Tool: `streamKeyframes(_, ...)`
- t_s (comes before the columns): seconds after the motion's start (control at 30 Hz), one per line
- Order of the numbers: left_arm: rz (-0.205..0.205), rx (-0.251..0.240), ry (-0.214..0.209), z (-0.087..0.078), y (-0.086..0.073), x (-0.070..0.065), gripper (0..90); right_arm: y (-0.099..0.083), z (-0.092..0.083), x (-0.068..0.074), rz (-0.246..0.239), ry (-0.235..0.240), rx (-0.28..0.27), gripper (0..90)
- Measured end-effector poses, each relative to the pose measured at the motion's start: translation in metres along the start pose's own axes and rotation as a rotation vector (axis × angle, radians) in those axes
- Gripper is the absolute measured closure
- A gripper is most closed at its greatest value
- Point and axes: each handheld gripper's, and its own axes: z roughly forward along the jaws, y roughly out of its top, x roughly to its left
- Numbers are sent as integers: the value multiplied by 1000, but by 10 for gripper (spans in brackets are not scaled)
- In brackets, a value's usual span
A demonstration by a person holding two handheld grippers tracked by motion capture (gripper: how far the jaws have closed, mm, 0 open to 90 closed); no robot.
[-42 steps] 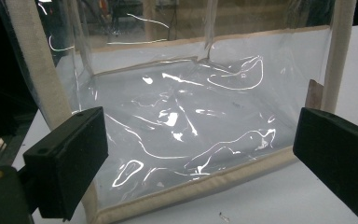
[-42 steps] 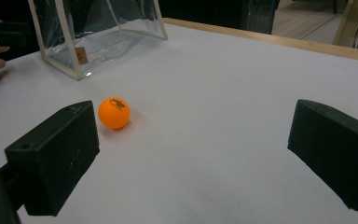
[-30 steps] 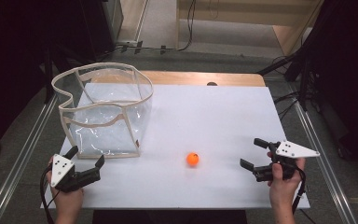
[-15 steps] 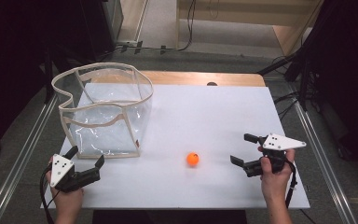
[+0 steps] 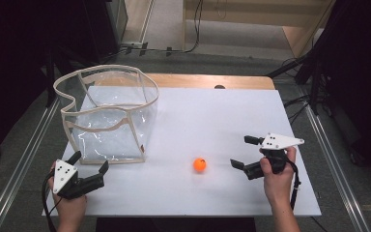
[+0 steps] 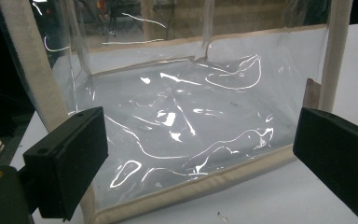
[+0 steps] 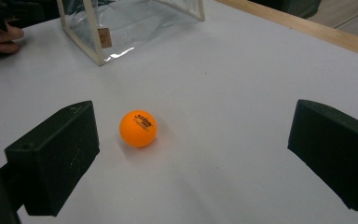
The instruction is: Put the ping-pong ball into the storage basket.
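**Right gripper lining up on the ball**

We read the step as the approach to a pick: right gripper (image 5: pixel 245 152) sits low over the table, jaws wide apart, nothing between them yet. Orange ball (image 5: pixel 200 165) lies loose on the white tabletop (image 5: pixel 212 111), near the front-middle, just left of the right gripper and well apart from the clear bag (image 5: pixel 107 116). In the right gripper view the ball (image 7: pixel 138 128) sits closer to the view's left jaw than to the other.

To do it well, we'd centre the ball between the jaws first, then go fwd until it's level w/ the pads, then close slowly (a light ball on a smooth top will likely roll if one jaw touches first). Keep jaws low, approx. at the ball's widest part.

Left gripper (image 5: pixel 88 166) rests at the front-left corner, jaws apart, empty, facing the bag (image 6: pixel 186 121); bag stands upright, mouth open, beige trim, nothing visible inside.

Surface: white sheet over a wooden table, wood strip (image 5: pixel 207 80) showing at the far edge. Room: dim, grey floor, cables (image 5: pixel 174 48) beyond the table, metal rails along both sides.
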Motion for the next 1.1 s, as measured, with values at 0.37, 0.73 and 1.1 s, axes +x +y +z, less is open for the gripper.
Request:
streamKeyframes(0.37, -2, -1, -3, 0, 0, 0, 37, 11, 16, 4, -26, 22, 54, 2)
streamKeyframes(0.73, 1, 2, -7, 0, 0, 0, 36, 20, 32, 8, -42, 39, 109, 3)
streamKeyframes(1.1, 7, 3, -15, 0, 0, 0, 36, 29, 46, 11, -68, 59, 156, 3)
